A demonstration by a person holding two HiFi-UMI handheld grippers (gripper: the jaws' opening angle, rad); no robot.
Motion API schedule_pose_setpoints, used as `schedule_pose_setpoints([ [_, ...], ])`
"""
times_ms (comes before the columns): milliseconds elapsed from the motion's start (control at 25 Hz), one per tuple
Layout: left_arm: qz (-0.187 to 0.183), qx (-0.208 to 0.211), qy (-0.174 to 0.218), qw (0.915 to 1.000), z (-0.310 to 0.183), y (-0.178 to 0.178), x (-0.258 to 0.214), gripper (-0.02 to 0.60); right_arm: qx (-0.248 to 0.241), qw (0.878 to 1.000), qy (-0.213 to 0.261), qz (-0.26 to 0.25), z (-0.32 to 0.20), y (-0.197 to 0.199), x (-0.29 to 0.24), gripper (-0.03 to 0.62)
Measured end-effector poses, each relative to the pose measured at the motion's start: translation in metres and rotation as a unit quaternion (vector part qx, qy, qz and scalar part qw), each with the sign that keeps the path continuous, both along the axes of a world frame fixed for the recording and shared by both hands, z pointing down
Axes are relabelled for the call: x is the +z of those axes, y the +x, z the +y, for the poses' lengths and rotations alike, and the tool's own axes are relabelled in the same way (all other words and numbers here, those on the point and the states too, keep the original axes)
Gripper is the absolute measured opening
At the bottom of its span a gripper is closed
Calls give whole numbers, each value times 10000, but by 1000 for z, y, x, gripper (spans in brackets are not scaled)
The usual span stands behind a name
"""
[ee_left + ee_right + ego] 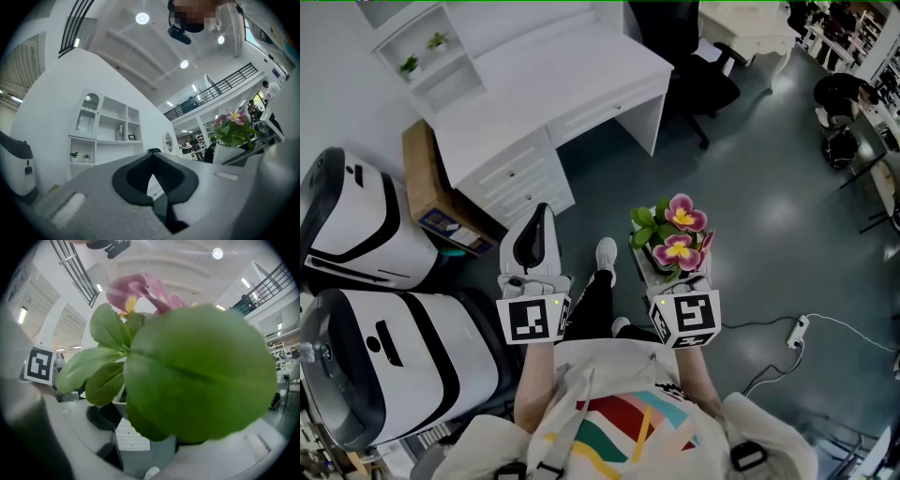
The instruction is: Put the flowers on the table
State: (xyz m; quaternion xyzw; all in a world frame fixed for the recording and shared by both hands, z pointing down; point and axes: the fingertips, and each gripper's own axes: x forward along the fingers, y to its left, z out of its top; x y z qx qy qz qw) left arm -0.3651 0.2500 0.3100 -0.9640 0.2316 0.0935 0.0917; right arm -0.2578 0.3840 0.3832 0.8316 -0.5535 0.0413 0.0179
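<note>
Holding the flowers (680,217) upright by the pot (145,453), the right gripper (671,264) hovers over the floor; the white surface (572,84) lies ahead and leftward (nearer the left gripper (540,220), jaws together, empty).

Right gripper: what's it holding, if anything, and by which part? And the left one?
The right gripper holds the potted flowers, with its jaws on the sides of the white pot. The left gripper holds nothing; its jaws are together.
</note>
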Motion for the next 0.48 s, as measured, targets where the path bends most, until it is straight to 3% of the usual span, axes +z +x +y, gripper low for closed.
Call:
schedule_pose_setpoints([
  [280, 89, -19, 121, 9999, -41, 45, 10, 3, 150, 9998, 2, 107, -27, 50, 12, 331],
  [480, 107, -127, -12, 9999, -93, 85, 27, 3, 93, 9998, -155, 75, -76, 96, 29, 331],
])
